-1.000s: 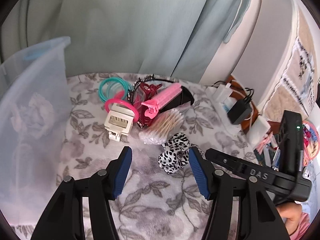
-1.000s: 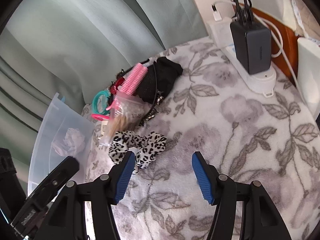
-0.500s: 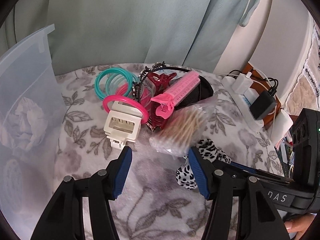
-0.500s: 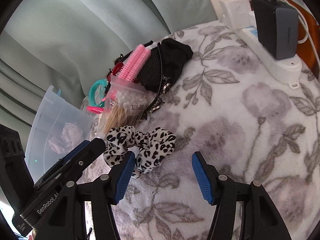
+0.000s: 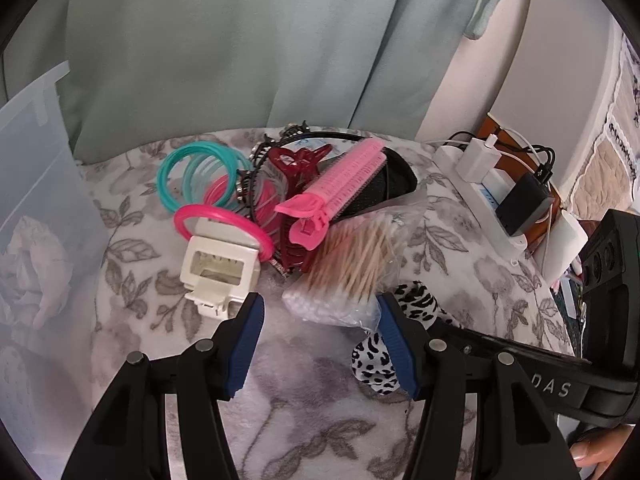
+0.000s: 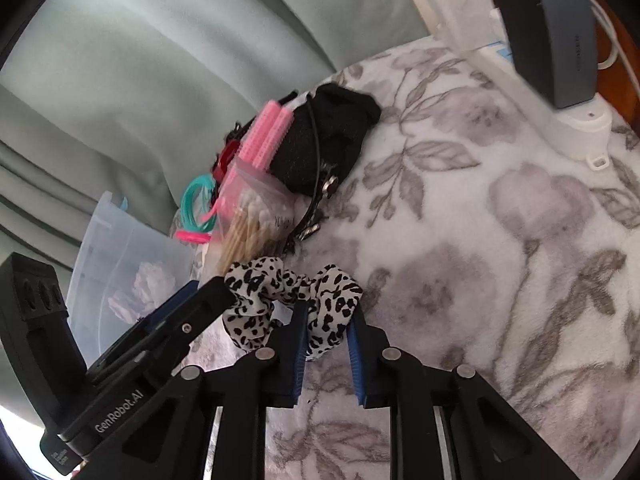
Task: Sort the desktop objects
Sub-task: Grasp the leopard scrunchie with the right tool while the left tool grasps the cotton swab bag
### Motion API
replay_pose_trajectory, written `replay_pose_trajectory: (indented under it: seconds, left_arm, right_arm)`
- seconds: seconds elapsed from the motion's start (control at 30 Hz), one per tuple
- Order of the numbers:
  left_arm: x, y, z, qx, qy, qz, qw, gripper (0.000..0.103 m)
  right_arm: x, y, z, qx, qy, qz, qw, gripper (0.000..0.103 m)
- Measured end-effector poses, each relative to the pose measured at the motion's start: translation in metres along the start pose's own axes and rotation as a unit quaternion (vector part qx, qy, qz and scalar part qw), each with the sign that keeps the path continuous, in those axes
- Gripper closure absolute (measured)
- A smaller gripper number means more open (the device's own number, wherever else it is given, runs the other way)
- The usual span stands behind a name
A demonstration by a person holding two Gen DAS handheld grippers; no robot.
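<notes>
Right wrist view: the right gripper is seen with jaws drawn narrow, pinched on one lobe of the leopard scrunchie, which lies on the floral cloth. Left wrist view: the left gripper is held wide open, nothing between its pads, just short of a clear bag filled with cotton swabs. Behind the bag a pile is seen: pink clip, red claw clip, teal rings, cream clip. A translucent bin stands at left; crumpled paper is seen inside.
</notes>
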State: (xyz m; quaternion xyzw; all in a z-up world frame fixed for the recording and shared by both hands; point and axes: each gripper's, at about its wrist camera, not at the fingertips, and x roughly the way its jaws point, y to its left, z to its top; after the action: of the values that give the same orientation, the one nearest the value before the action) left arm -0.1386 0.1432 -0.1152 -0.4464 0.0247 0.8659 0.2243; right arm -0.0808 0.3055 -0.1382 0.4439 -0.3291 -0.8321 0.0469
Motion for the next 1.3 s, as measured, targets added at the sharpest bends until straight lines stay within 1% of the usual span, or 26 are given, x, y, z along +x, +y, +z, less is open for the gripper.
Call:
replay_pose_trajectory:
  seconds: [0.13,0.27,0.47,0.67,0.77,0.87,0.93,1.0,1.13,1.2,1.27,1.3]
  left_arm:
    - [0.003,-0.005,0.002,0.006,0.0,-0.004,1.0,0.043]
    - [0.006,-0.015,0.002,0.022,0.004,-0.006,0.9997,0.043]
    - [0.017,-0.028,0.001,0.046,0.009,0.007,0.9989,0.043]
    - [0.028,-0.041,0.0,0.069,0.013,0.022,0.9973,0.043]
    - [0.032,-0.041,-0.001,0.077,0.011,0.03,0.9965,0.043]
    - [0.035,-0.04,-0.001,0.076,0.01,0.034,0.9965,0.04]
    - [0.04,-0.04,-0.002,0.075,0.017,0.038,0.9963,0.036]
    - [0.046,-0.039,-0.003,0.07,0.022,0.042,0.9964,0.034]
    - [0.05,-0.034,-0.003,0.052,0.024,0.031,0.9979,0.034]
    - [0.048,-0.034,-0.004,0.05,0.023,0.032,0.998,0.034]
    - [0.047,-0.035,-0.005,0.051,0.021,0.036,0.9978,0.036]
    - [0.046,-0.036,-0.005,0.05,0.021,0.038,0.9978,0.038]
  right_arm:
    - [-0.006,-0.01,0.007,0.007,-0.012,-0.008,1.0,0.087]
    - [-0.015,-0.023,0.012,0.021,-0.025,-0.018,0.999,0.088]
    - [-0.025,-0.038,0.014,0.035,-0.03,-0.021,0.999,0.088]
    - [-0.026,-0.039,0.014,0.036,-0.028,-0.019,0.999,0.088]
    - [-0.026,-0.04,0.013,0.037,-0.028,-0.018,0.999,0.088]
    - [-0.027,-0.041,0.012,0.039,-0.028,-0.017,0.999,0.088]
    - [-0.027,-0.042,0.012,0.041,-0.028,-0.016,0.999,0.088]
    - [-0.026,-0.042,0.012,0.042,-0.028,-0.015,0.999,0.088]
    - [-0.027,-0.044,0.012,0.045,-0.028,-0.013,0.999,0.088]
    - [-0.026,-0.044,0.011,0.046,-0.027,-0.013,0.999,0.088]
    - [-0.027,-0.043,0.011,0.045,-0.027,-0.012,0.999,0.088]
    - [-0.027,-0.043,0.011,0.045,-0.026,-0.012,0.999,0.088]
